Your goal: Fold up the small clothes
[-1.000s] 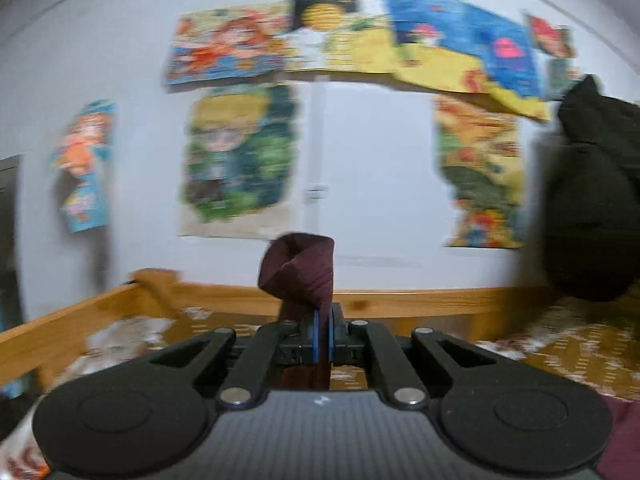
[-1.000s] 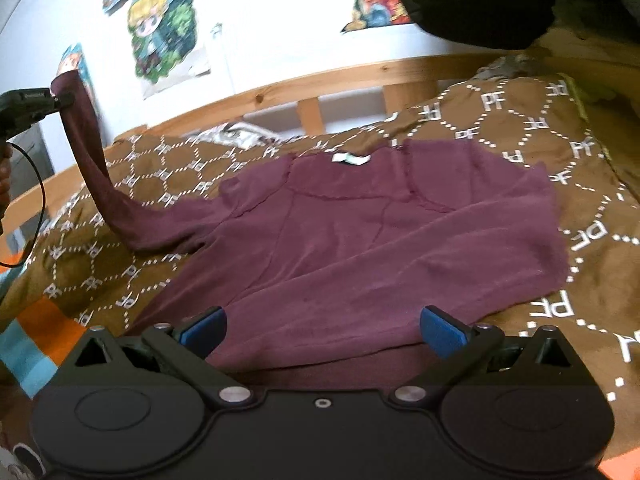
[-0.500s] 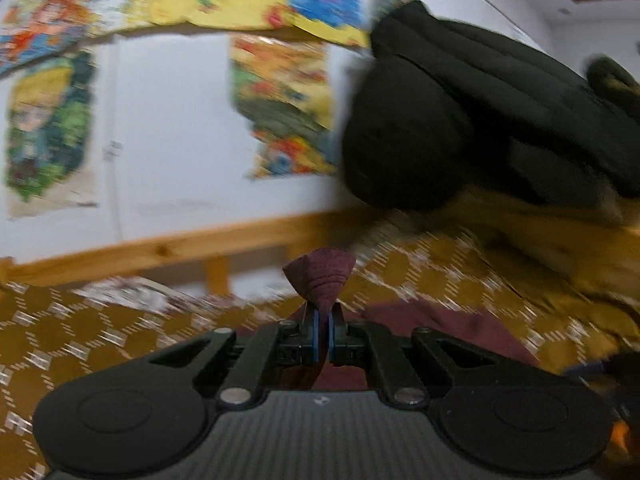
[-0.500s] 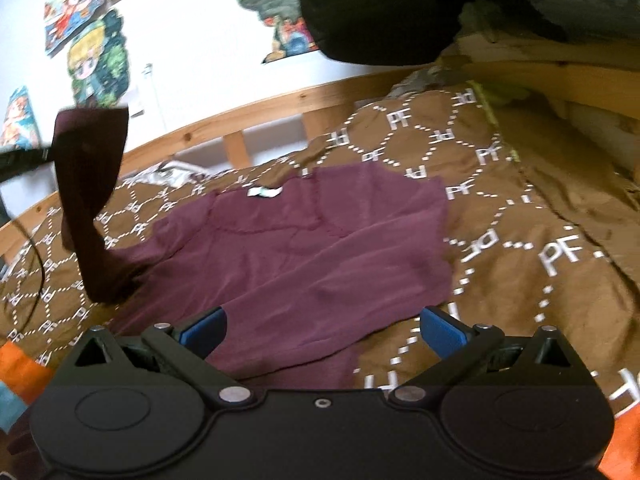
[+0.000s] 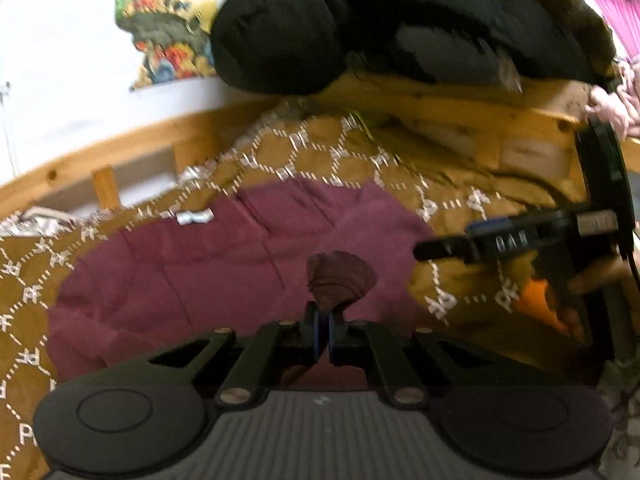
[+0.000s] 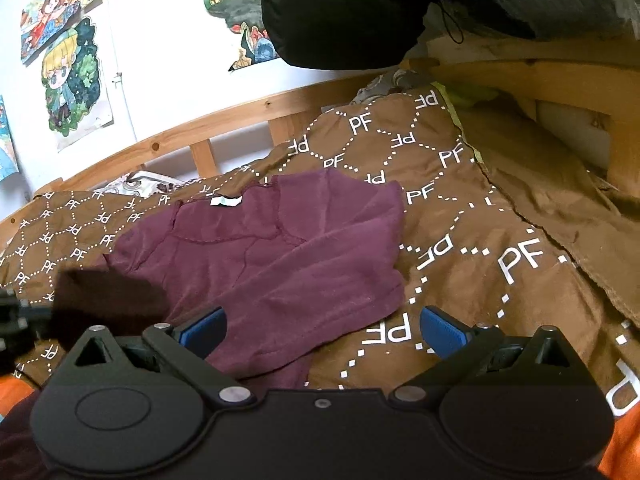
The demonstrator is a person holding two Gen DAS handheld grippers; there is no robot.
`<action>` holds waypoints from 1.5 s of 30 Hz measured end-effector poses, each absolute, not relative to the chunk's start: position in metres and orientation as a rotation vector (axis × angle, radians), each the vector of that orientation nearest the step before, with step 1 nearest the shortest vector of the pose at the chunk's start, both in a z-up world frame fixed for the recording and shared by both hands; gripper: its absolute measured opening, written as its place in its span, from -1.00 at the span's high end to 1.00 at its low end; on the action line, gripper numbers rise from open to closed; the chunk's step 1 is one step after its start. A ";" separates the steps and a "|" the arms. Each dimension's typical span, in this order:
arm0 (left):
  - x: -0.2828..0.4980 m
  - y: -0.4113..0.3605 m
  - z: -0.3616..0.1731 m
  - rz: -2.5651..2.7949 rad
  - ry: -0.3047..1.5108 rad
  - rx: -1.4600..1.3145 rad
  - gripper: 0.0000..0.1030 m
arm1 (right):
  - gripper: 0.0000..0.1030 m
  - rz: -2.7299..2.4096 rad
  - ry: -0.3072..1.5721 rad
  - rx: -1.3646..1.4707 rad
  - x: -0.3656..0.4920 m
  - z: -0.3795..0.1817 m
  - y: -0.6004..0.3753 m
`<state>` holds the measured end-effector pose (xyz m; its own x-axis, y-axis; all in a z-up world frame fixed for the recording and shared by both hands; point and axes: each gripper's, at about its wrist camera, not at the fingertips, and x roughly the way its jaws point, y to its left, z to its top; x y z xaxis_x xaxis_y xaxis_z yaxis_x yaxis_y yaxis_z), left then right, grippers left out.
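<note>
A maroon long-sleeved top (image 6: 288, 256) lies spread on a brown patterned blanket (image 6: 480, 216), its white neck label (image 6: 226, 201) at the far side. It also shows in the left wrist view (image 5: 208, 264). My left gripper (image 5: 322, 328) is shut on the top's sleeve cuff (image 5: 340, 280) and holds it low over the body of the top. The cuff shows dark at the left of the right wrist view (image 6: 104, 304). My right gripper (image 6: 320, 330) is open and empty over the top's near right edge; it also shows from the side in the left wrist view (image 5: 480, 240).
A wooden bed rail (image 6: 224, 120) runs behind the blanket. A black padded jacket (image 6: 352, 8) hangs over the higher rail at the right. Posters (image 6: 72, 80) are on the white wall. Orange fabric (image 6: 624, 452) lies at the near right corner.
My left gripper has swung right and down with the sleeve cuff, carrying it across over the top's body. My right gripper has shifted right along the top's near edge and stays open.
</note>
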<state>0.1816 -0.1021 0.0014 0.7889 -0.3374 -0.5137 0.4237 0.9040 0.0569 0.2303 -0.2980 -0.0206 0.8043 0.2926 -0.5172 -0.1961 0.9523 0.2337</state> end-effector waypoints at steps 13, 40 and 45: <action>0.166 -0.110 -0.009 -0.485 0.591 0.193 -0.26 | -0.99 0.284 0.566 0.131 0.226 -0.020 -0.290; 0.225 0.097 -0.001 0.019 0.650 -0.213 -0.98 | -0.98 0.751 0.585 0.028 0.313 0.011 -0.181; 0.245 0.128 -0.021 0.043 0.731 -0.273 -0.63 | -0.49 0.928 0.624 0.081 0.370 0.018 -0.108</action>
<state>0.2449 0.1280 -0.0206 0.7455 -0.0561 -0.6641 -0.1337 0.9636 -0.2315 0.3695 -0.1080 0.0177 0.4376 0.7679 -0.4678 -0.7226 0.6100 0.3253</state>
